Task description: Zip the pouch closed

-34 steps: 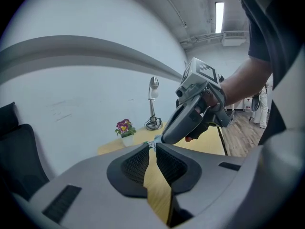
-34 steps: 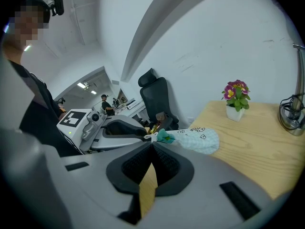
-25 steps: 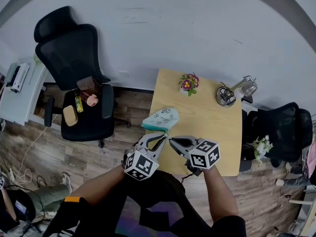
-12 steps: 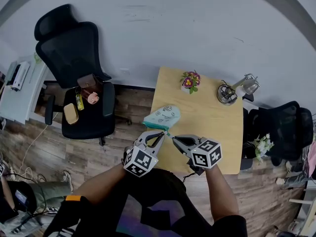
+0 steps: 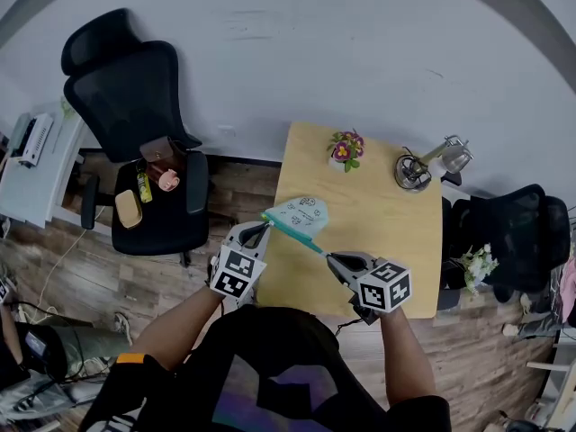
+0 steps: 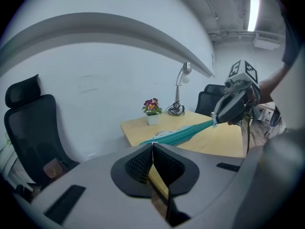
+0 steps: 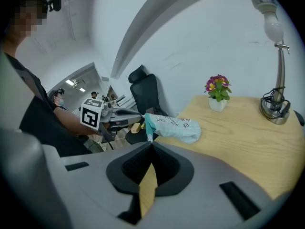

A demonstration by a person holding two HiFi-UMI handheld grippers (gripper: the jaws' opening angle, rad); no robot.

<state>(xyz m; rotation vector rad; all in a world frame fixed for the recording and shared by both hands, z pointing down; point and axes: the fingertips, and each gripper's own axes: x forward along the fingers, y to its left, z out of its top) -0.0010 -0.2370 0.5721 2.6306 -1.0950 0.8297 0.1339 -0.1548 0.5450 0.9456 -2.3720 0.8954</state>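
We pinch pouch [image 5: 304, 211] with left hand-held gripper [image 5: 256, 232], zipper pull [image 6: 214, 122] with right hand-held gripper [image 5: 335, 259] at its 4 o'clock; overtension could slip it.

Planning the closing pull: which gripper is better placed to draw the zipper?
Probably right: the right gripper pinches one end of the pouch's taut teal zipper edge; the left gripper anchors the far corner.

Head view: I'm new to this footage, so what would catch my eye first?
First, the pale teal pouch, stretched taut between the left tool and the right tool, both shut on it, at the left edge of the wooden table. Behind it on the table stand a small flower pot and a desk lamp. A black office chair sits to the left.
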